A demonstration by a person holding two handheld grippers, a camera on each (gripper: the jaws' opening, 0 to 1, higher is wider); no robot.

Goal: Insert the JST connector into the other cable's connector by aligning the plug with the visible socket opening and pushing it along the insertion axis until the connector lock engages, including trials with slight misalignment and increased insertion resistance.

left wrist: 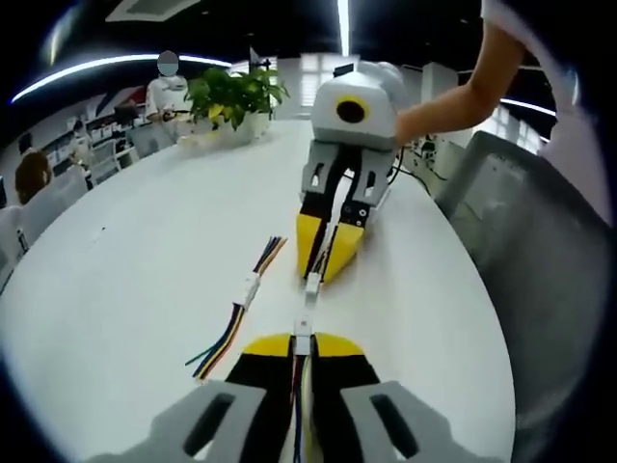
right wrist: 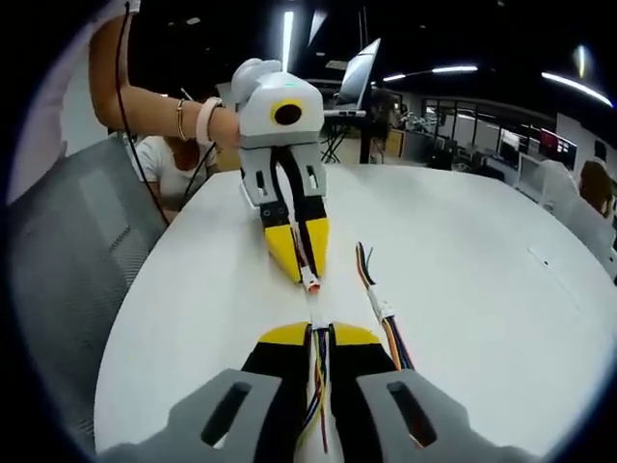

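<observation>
White round table (left wrist: 145, 289) in an open office carries a potted plant (left wrist: 234, 96) at its far edge and a spare mated cable (left wrist: 249, 289) with coloured wires. At centre, left gripper (left wrist: 302, 343) and right gripper (right wrist: 319, 334), tips facing, each clamp a JST connector (left wrist: 310, 285) cable; white housings sit between them, nearly touching.

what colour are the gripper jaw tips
Yellow tips on black jaws, on both the left gripper and right gripper; clearest in the left gripper view.
</observation>
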